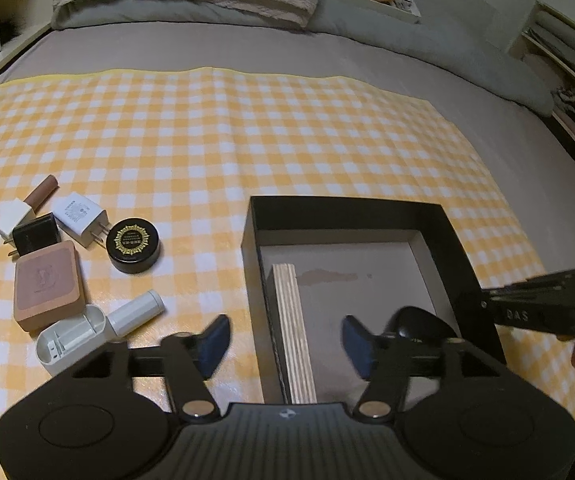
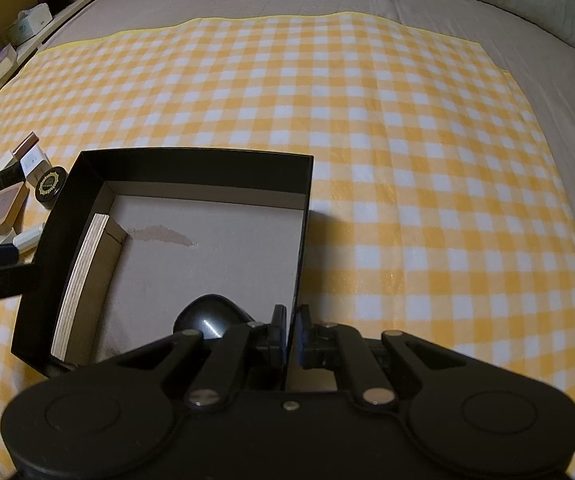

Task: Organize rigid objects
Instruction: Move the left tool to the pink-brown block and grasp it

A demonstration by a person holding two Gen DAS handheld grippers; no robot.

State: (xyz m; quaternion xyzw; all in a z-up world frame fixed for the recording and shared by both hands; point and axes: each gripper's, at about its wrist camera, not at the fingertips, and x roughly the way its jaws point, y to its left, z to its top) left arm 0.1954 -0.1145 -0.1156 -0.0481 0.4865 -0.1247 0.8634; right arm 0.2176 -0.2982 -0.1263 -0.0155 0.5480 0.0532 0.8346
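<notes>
The black box (image 2: pixel 191 168) holds a plywood block (image 2: pixel 83 280) lying along its left wall, long axis front to back, and a dark rounded object (image 2: pixel 211 320). The left gripper (image 1: pixel 283 344) hangs spread and empty above the block; the right gripper (image 2: pixel 290 340) pinches the box's right wall.

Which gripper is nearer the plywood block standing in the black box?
Left. The left gripper hangs open right above the plywood block, while the right gripper is clamped on the black box wall opposite.
</notes>
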